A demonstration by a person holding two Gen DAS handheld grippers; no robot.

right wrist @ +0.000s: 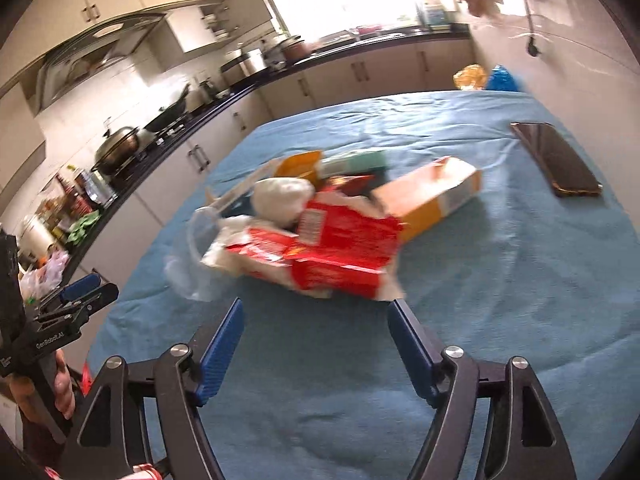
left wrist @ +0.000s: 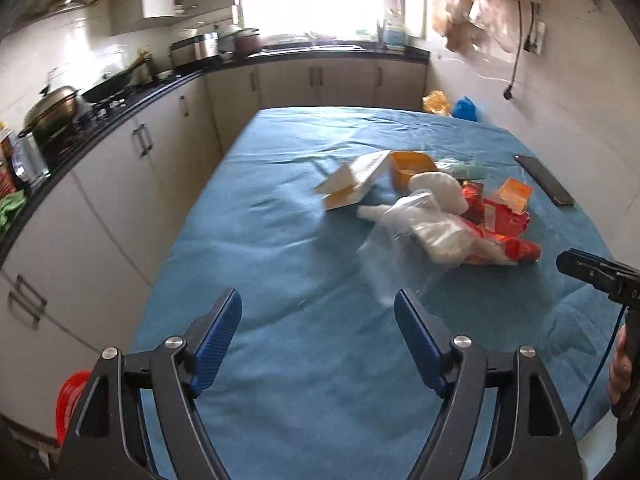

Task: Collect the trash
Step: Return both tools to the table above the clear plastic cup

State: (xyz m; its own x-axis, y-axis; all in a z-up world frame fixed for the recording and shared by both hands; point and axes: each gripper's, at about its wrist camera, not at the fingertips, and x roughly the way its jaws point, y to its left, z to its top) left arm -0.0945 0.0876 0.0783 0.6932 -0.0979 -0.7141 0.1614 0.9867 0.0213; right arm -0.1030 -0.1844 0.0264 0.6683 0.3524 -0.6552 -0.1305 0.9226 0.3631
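A trash pile lies on the blue-clothed table (left wrist: 256, 248): a red wrapper (left wrist: 508, 232) (right wrist: 340, 248), a clear plastic bag (left wrist: 400, 248) (right wrist: 188, 276), a white wad (left wrist: 438, 188) (right wrist: 284, 196), an open white box (left wrist: 352, 184), an orange tub (left wrist: 412, 166) and a yellow carton (right wrist: 432, 196). My left gripper (left wrist: 318, 298) is open over bare cloth, short of the clear bag, with nothing between its blue pads. My right gripper (right wrist: 316, 306) is open just in front of the red wrapper, touching nothing. Each gripper shows at the edge of the other's view.
A dark phone (left wrist: 544, 180) (right wrist: 556, 160) lies on the cloth right of the pile. A black counter (left wrist: 132, 100) with pots runs along the left over white cabinets. A red bin (left wrist: 70, 396) stands at the table's near left corner. Blue and yellow bags (left wrist: 466, 108) sit beyond the far edge.
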